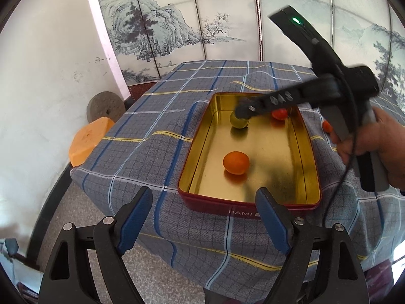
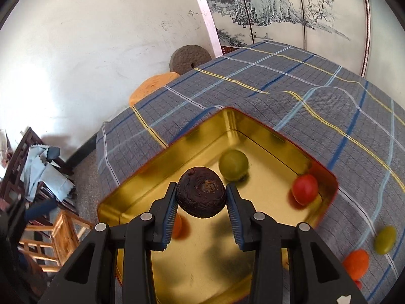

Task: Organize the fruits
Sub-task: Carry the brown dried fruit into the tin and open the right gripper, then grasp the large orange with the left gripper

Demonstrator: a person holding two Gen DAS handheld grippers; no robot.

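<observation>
A red tin with a gold inside (image 1: pixel 249 205) (image 2: pixel 141 174) stands on the plaid tablecloth. In it lie an orange fruit (image 1: pixel 236 163), a green fruit (image 1: pixel 238 122) (image 2: pixel 233 165) and a red fruit (image 1: pixel 279 113) (image 2: pixel 305 189). My right gripper (image 2: pixel 201 197) is shut on a dark brown wrinkled fruit (image 2: pixel 200 192) and holds it above the tin; the left wrist view shows this gripper (image 1: pixel 243 112) over the green fruit. My left gripper (image 1: pixel 203 210) is open and empty at the tin's near edge.
A green fruit (image 2: pixel 385 239) and an orange fruit (image 2: pixel 355 263) lie on the cloth (image 2: pixel 291 81) right of the tin. An orange stool (image 1: pixel 88 139) and a stone wheel (image 1: pixel 105 105) stand by the white wall. Wooden chairs (image 2: pixel 50 235) stand at lower left.
</observation>
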